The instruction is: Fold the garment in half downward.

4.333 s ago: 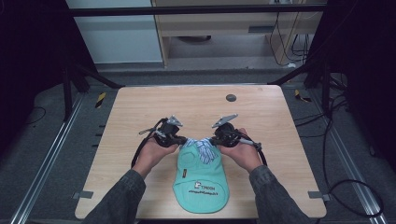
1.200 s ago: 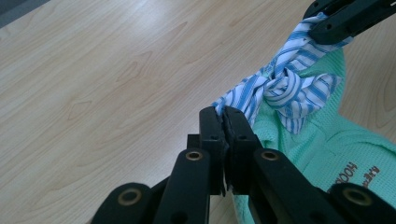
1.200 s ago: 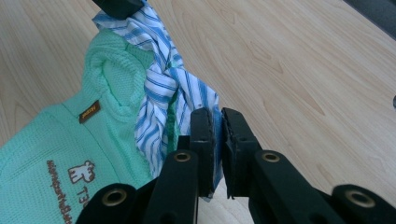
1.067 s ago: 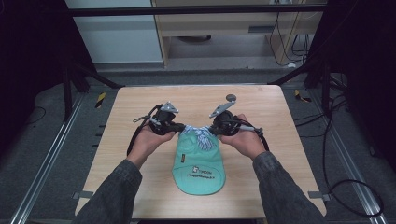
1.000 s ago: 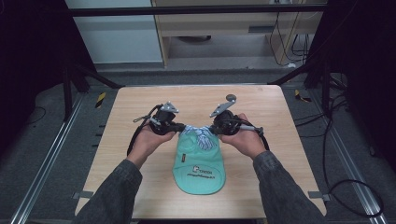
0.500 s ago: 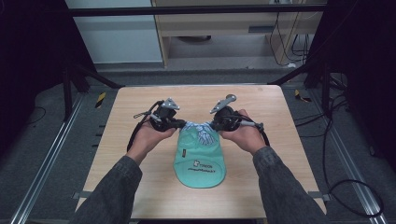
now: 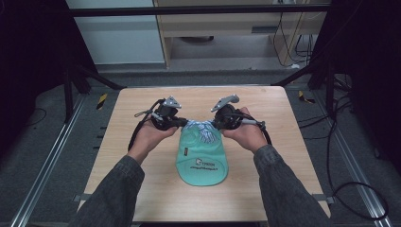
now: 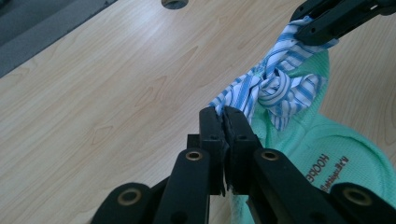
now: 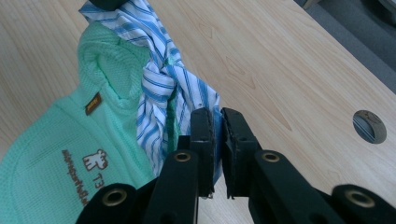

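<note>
Up close, brown label (image 9: 93, 103) on green garment (image 9: 56, 154)

the table (image 7: 142, 142) is evenly lit from above while the surroundings sink into near black. the high view is soft and slightly grainy. both gripper views are bright and sharp mid-frame, with a pale sheen on the wood and blurred near jaws.

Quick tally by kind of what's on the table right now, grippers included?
Grippers: 2, the left gripper and the right gripper, each shut on the striped tie
Mint green bibs: 1, the bib
Blue-and-white striped ties, knotted: 1, the striped tie
Total: 4
</note>
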A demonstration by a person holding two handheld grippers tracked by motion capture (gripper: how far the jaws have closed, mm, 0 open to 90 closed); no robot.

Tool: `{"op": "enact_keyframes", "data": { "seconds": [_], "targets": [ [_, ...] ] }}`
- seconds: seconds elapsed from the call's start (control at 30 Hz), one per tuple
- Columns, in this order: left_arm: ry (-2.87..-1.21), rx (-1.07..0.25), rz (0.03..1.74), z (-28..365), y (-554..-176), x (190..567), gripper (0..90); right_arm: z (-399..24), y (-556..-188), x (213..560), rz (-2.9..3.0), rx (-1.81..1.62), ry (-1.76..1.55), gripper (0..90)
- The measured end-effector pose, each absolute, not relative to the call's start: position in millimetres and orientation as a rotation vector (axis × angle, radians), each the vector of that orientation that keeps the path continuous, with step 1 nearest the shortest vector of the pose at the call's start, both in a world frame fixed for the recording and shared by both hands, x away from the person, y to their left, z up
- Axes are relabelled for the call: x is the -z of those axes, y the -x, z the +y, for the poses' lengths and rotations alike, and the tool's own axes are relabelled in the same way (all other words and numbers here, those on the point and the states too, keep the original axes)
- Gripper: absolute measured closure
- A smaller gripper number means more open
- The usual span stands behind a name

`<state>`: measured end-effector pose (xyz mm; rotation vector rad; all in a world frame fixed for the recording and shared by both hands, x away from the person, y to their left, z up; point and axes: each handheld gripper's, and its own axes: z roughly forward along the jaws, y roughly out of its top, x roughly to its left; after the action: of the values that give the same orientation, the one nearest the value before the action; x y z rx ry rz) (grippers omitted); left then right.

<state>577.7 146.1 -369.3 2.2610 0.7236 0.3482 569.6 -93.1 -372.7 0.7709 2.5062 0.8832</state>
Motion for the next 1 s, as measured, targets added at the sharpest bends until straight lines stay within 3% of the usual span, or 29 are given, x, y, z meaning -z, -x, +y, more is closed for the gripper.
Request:
{"op": "enact_keyframes", "data": {
  "seconds": [1.0],
  "targets": [
    [-2.277, -0.402, 0.687, 125.4, -583.9, 370.1, 87.2, -108.4, -572.7, 378.5, 2.454, -0.890, -0.816, 83.5]
  ]
}}
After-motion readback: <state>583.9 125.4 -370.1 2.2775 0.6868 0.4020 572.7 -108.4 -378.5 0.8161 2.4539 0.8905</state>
